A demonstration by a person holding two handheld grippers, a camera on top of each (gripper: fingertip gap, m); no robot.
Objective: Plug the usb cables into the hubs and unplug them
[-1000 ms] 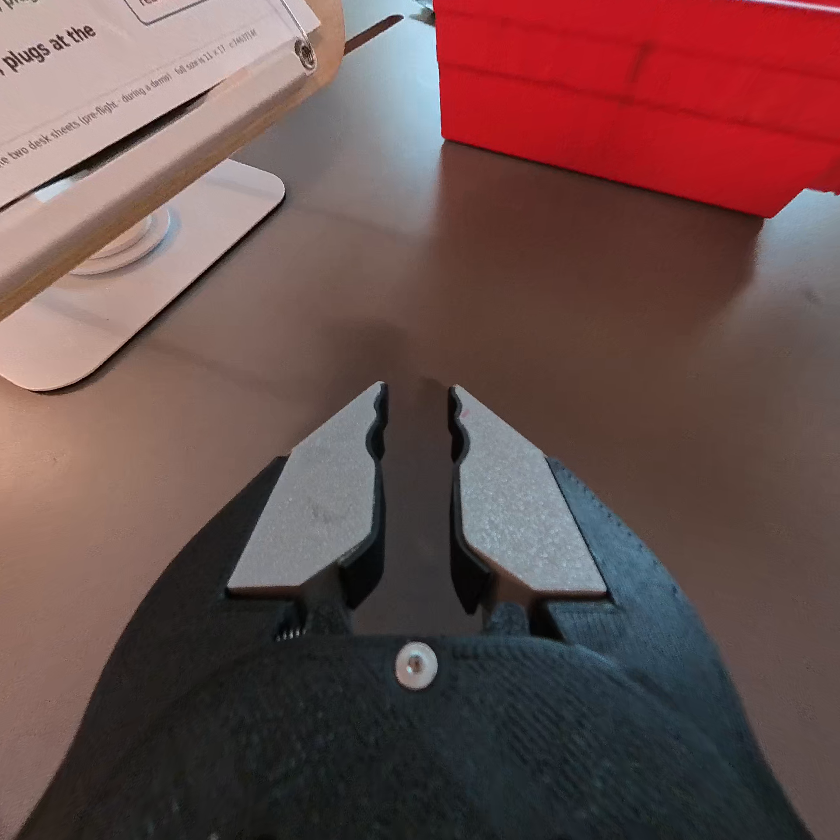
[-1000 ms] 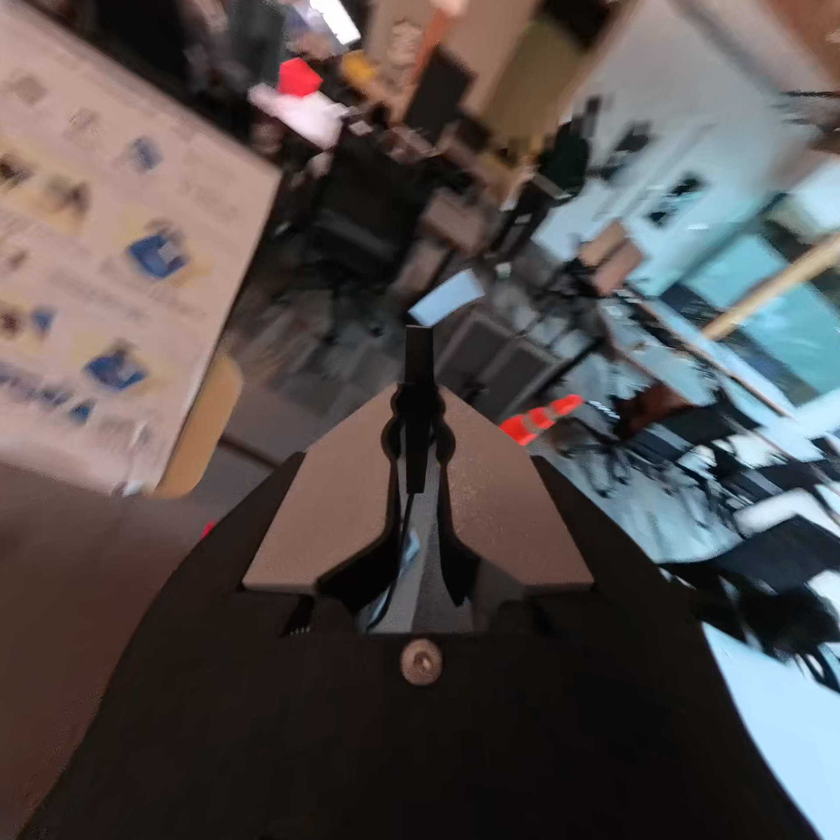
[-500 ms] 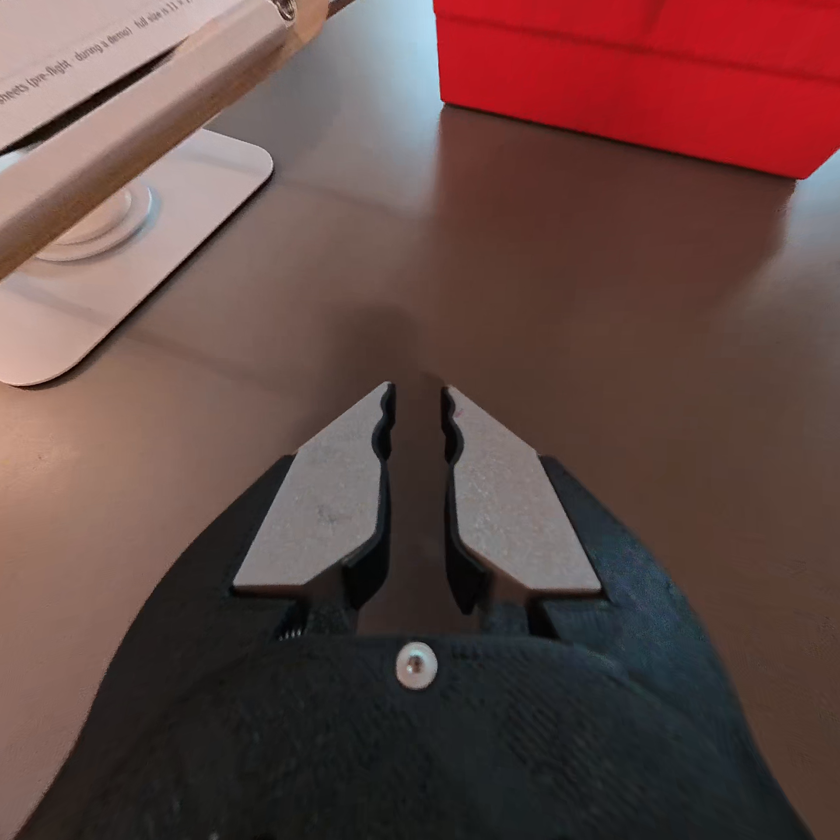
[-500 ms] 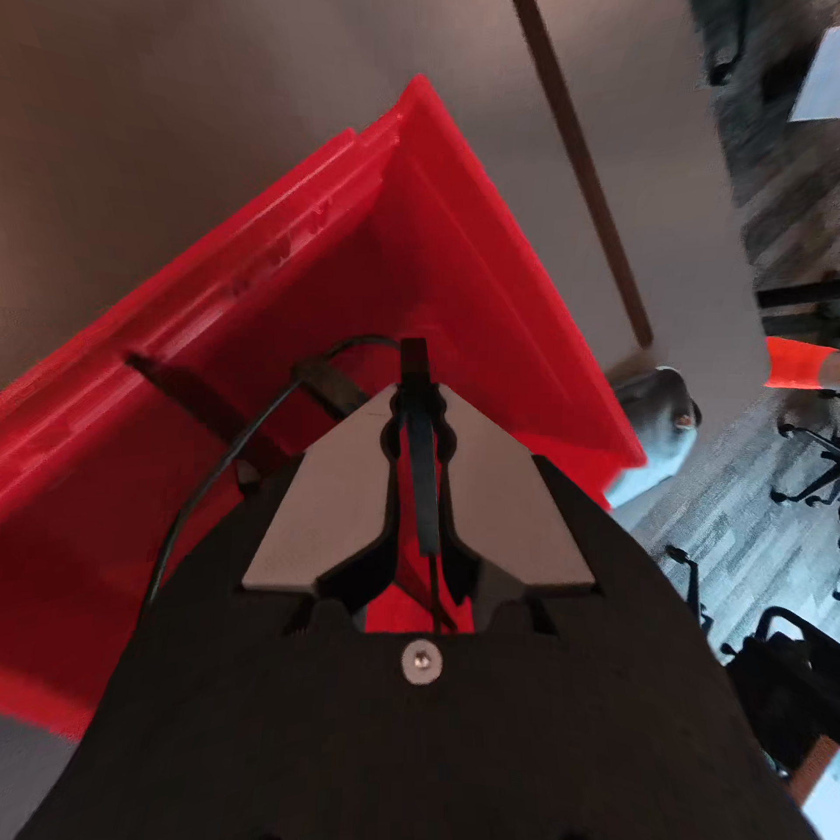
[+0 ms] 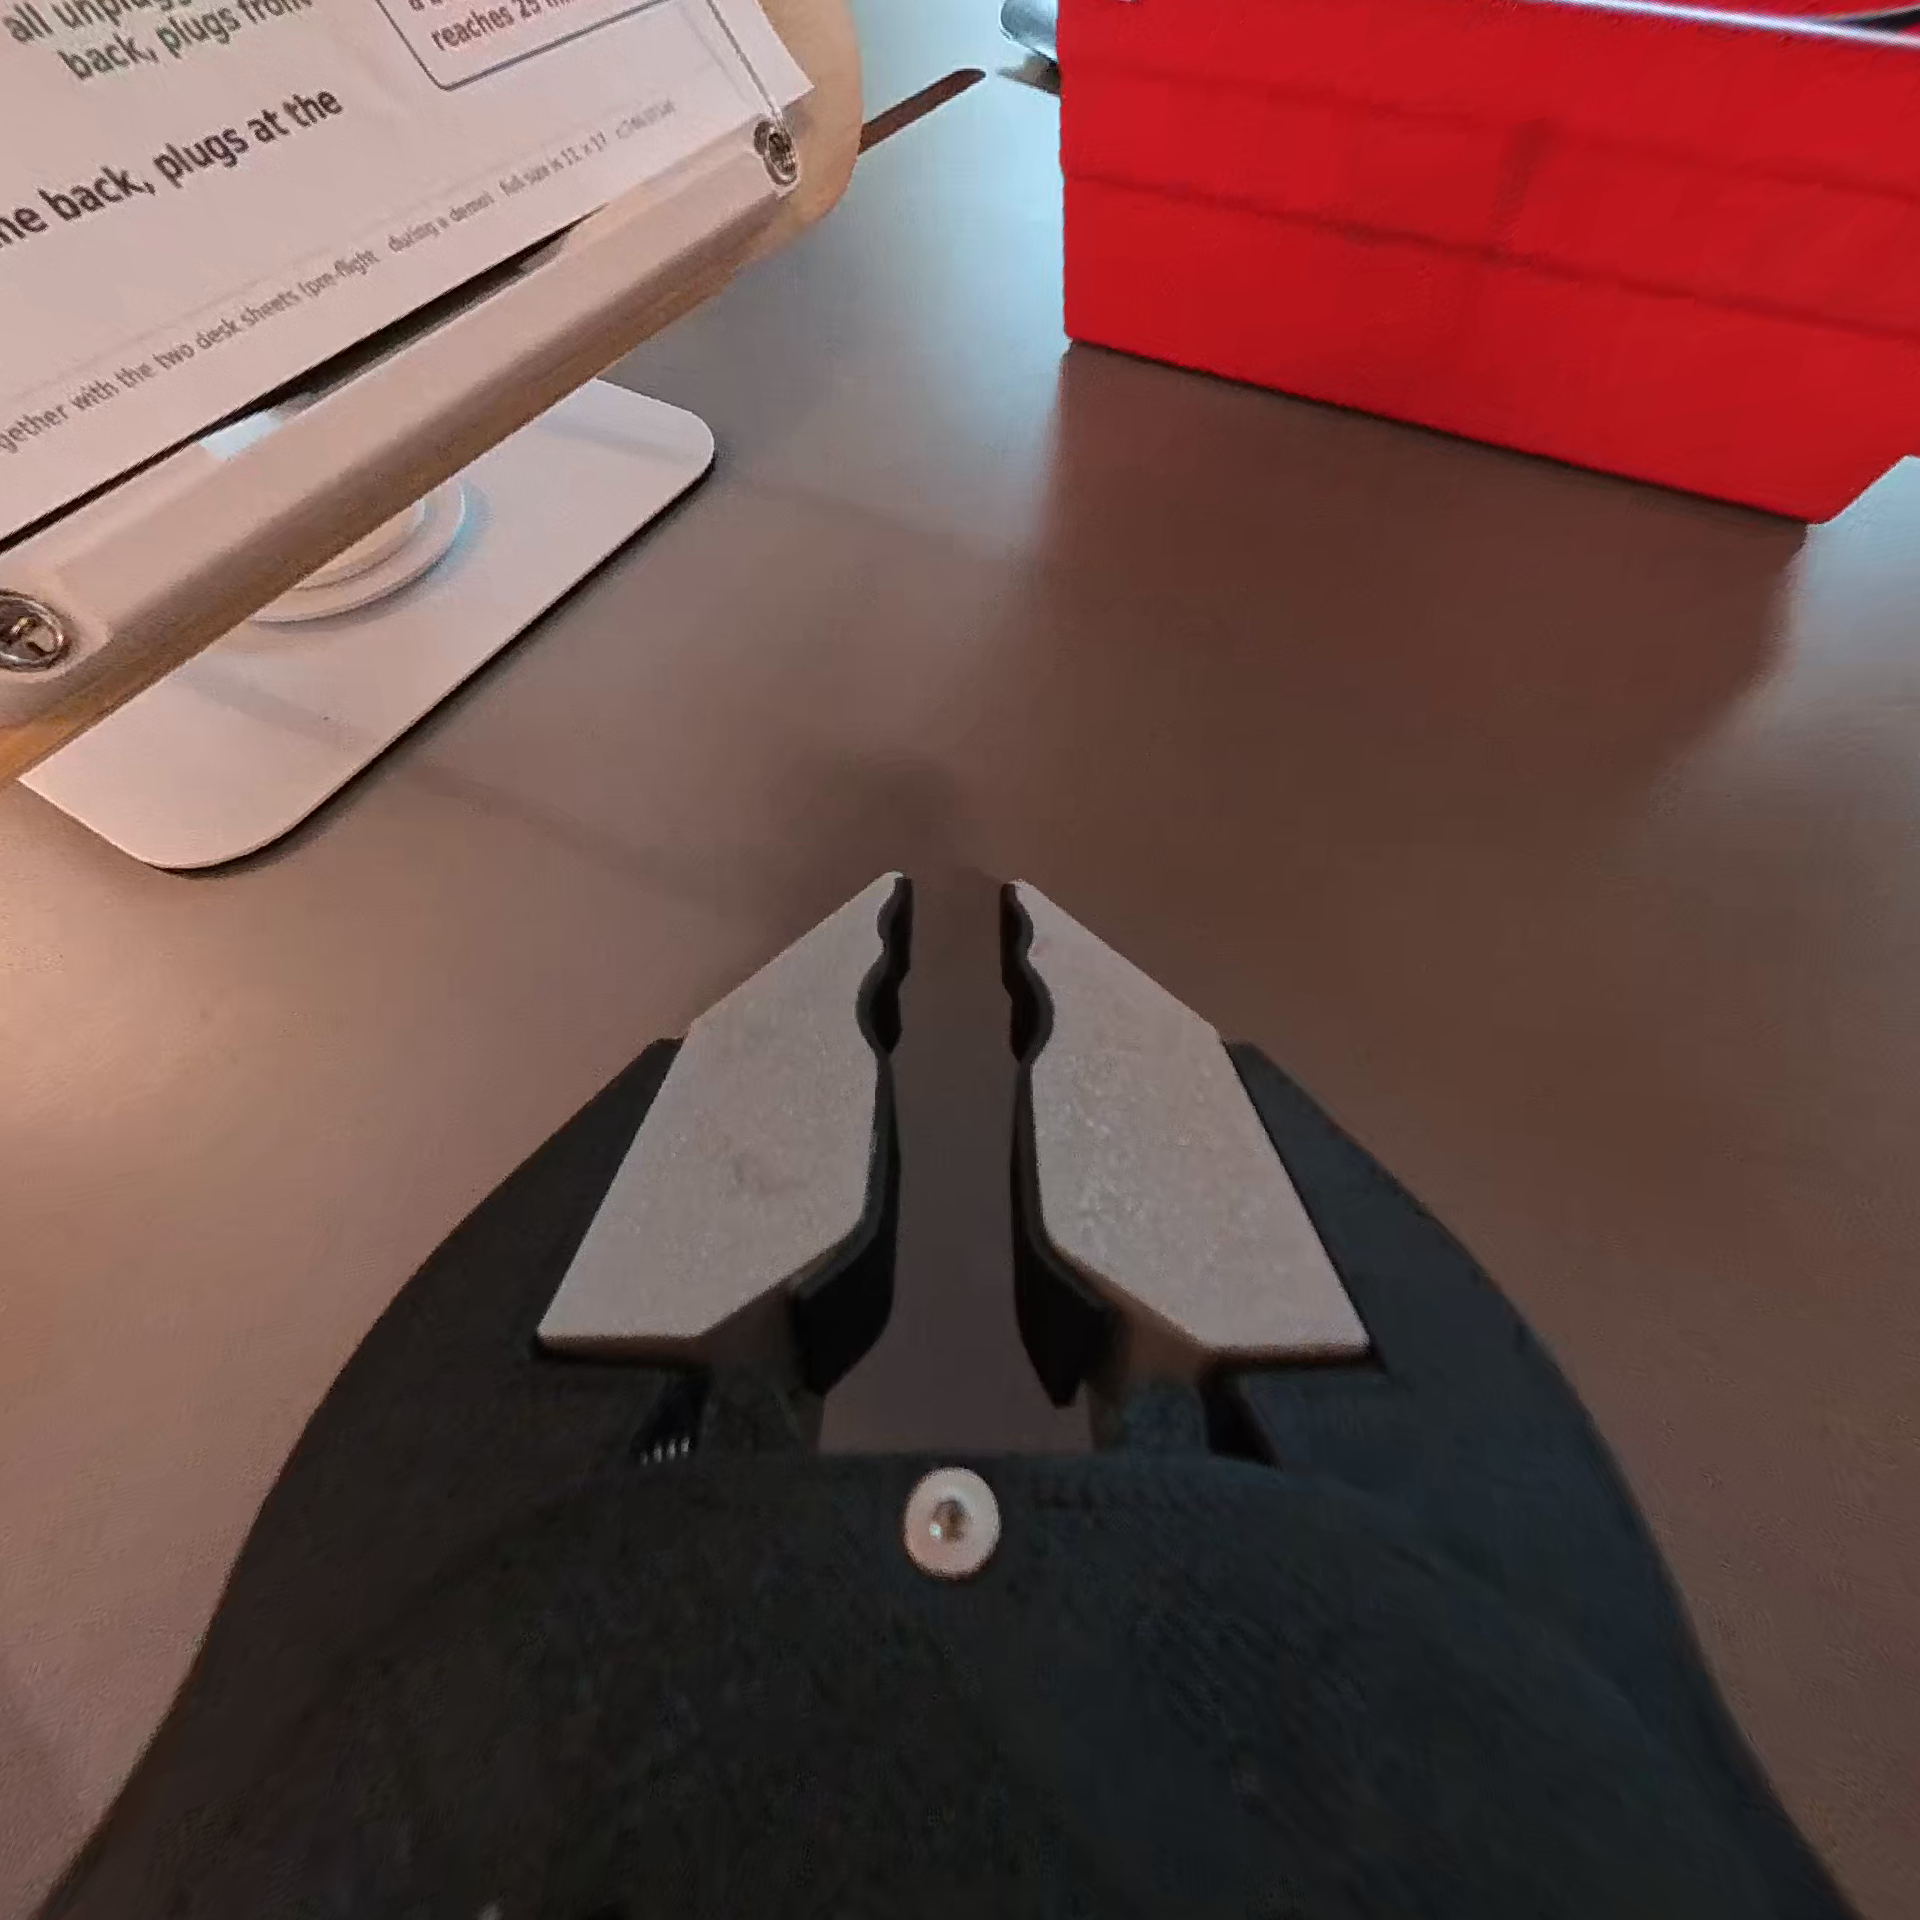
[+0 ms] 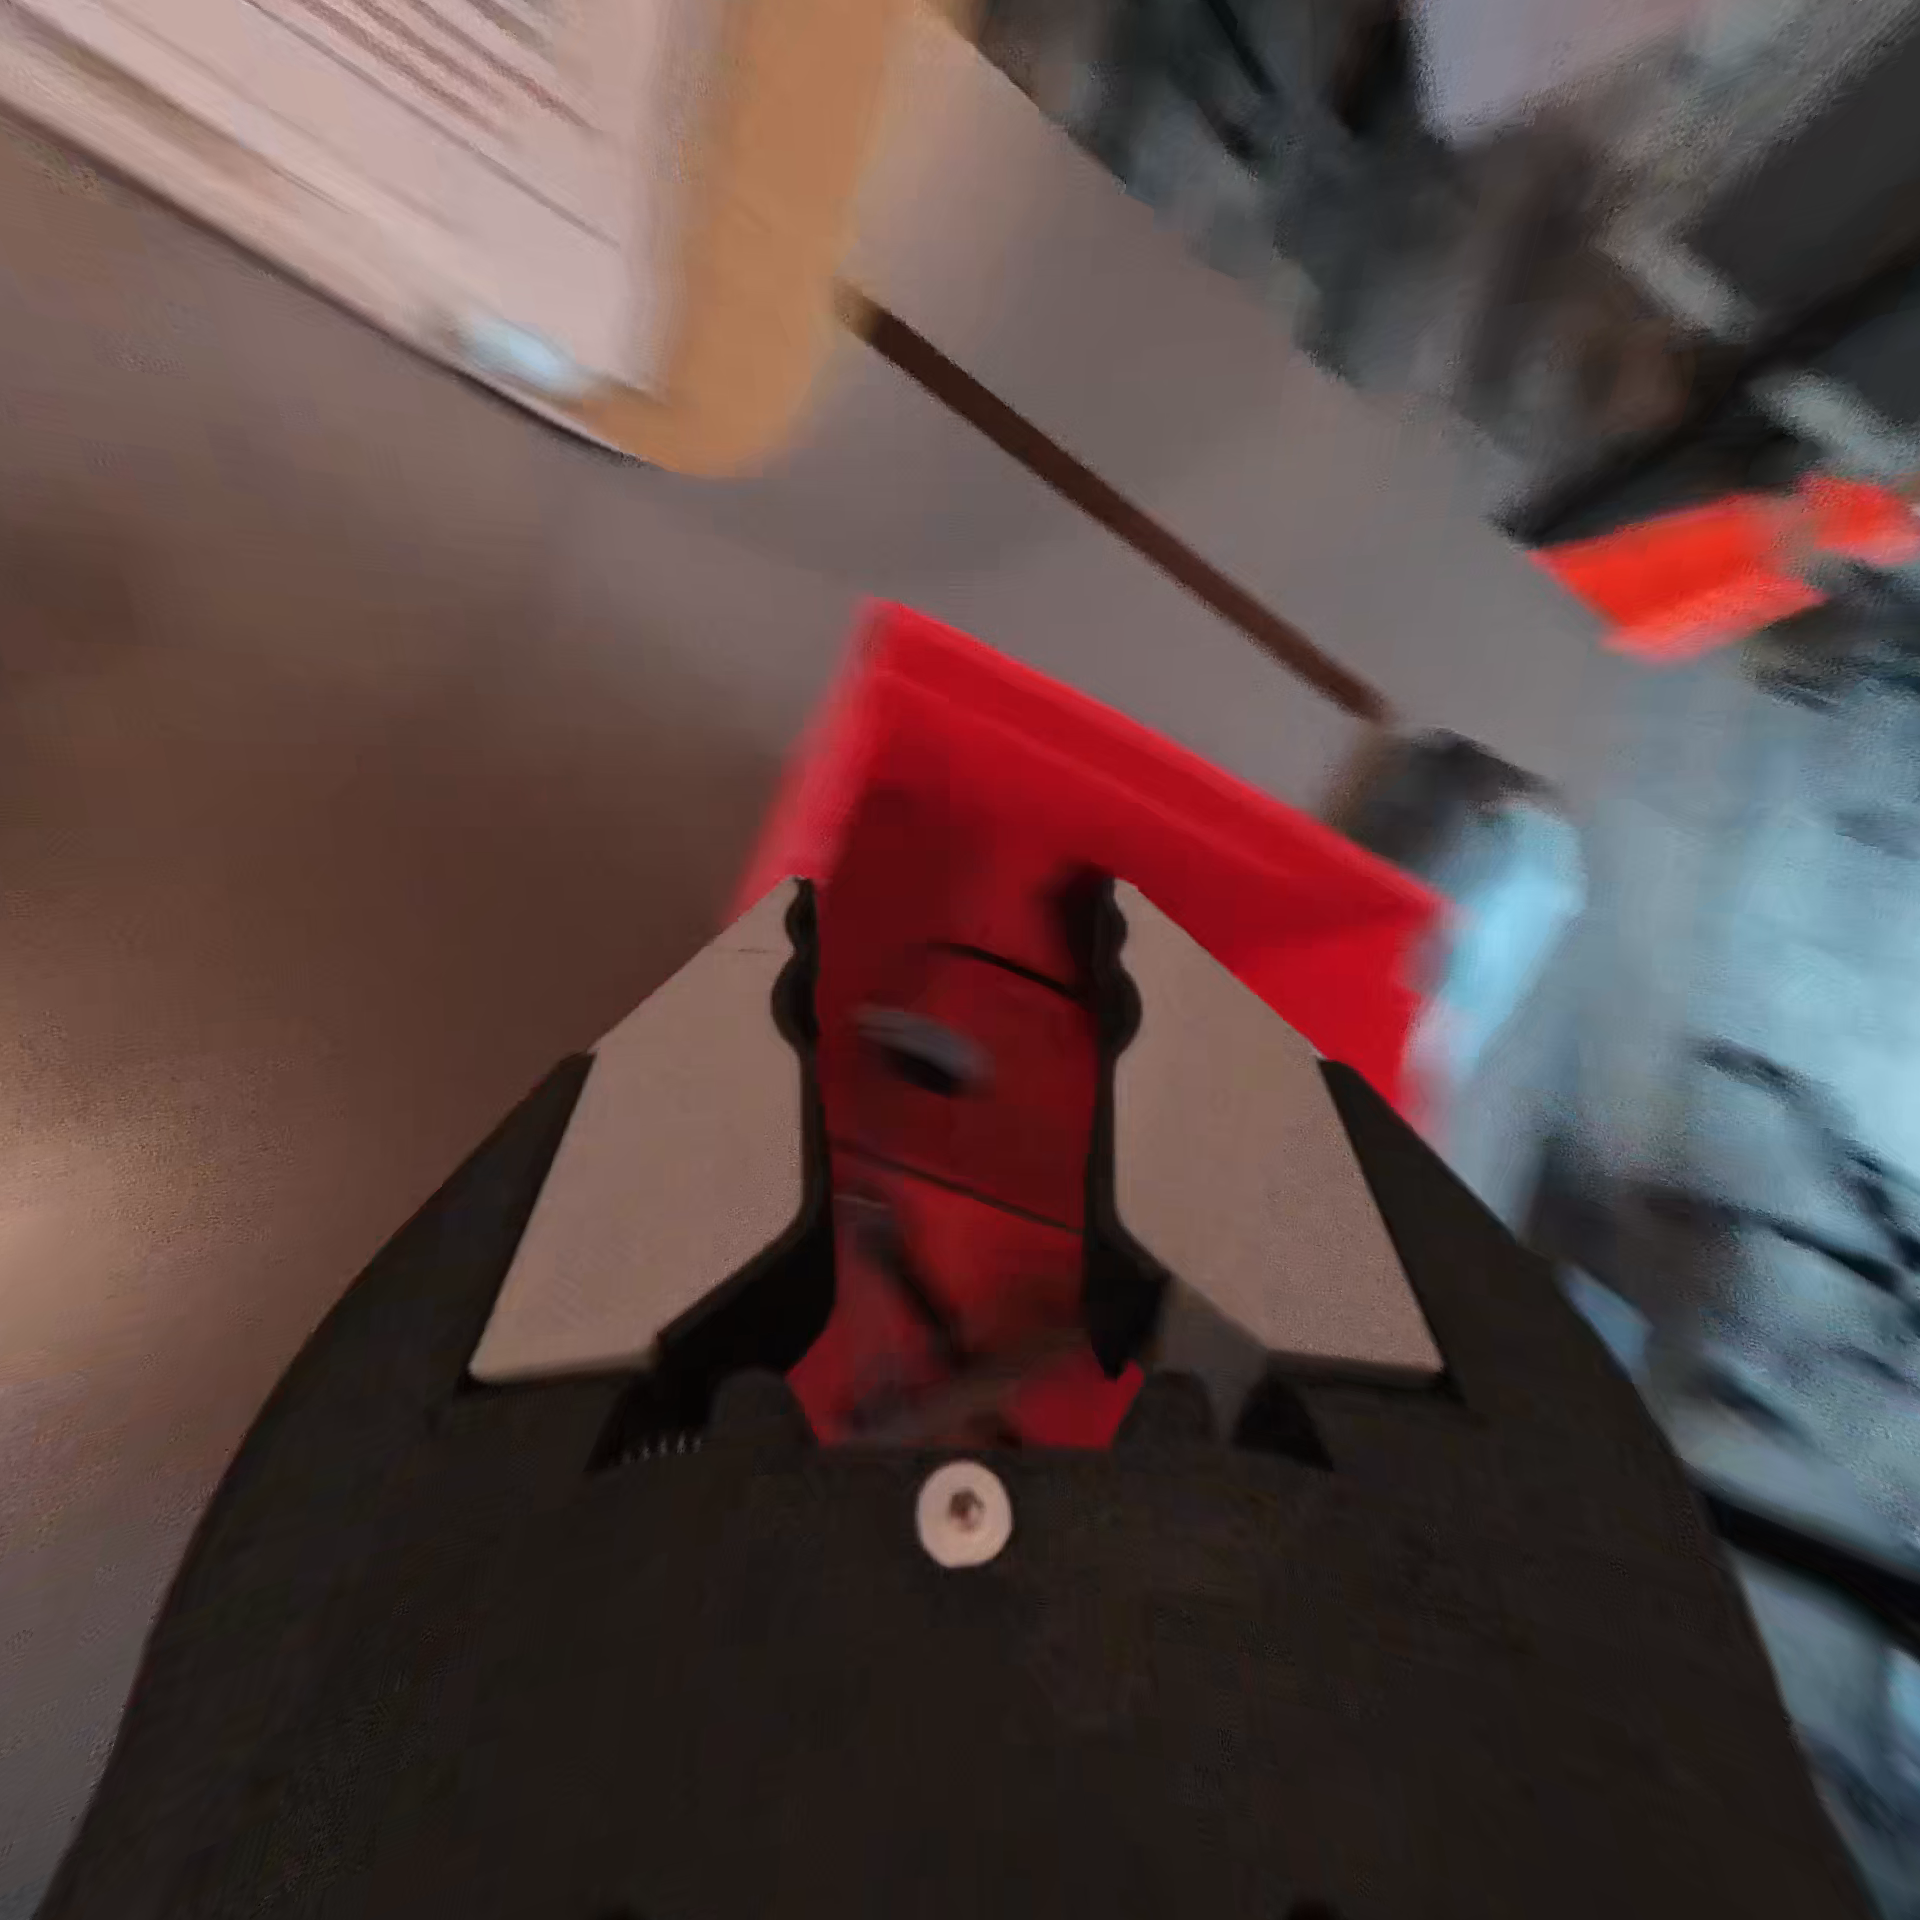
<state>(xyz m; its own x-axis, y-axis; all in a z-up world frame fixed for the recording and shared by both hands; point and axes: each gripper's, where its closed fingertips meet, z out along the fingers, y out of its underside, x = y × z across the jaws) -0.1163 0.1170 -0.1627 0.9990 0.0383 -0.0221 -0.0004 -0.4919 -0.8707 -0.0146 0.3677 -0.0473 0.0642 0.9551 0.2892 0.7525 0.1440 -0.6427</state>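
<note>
My left gripper (image 5: 956,894) is open by a narrow gap and empty, low over the dark brown table (image 5: 1351,831). A red bin (image 5: 1507,239) stands ahead of it to the right. In the blurred right wrist view my right gripper (image 6: 956,894) is open and empty above the red bin (image 6: 1091,831). A thin black cable (image 6: 997,961) and a dark blurred lump (image 6: 920,1049) lie inside the bin between its fingers. No hub shows clearly in either view.
A white sheet in a holder (image 5: 364,208) on a white stand base (image 5: 364,665) stands at the left, close to my left gripper. It also shows blurred in the right wrist view (image 6: 436,177). The table's far edge (image 6: 1122,509) and office floor lie beyond.
My right gripper held a black plug over the red bin; now it is open and the plug is out of its fingers. The left gripper tilted slightly and stays open.
</note>
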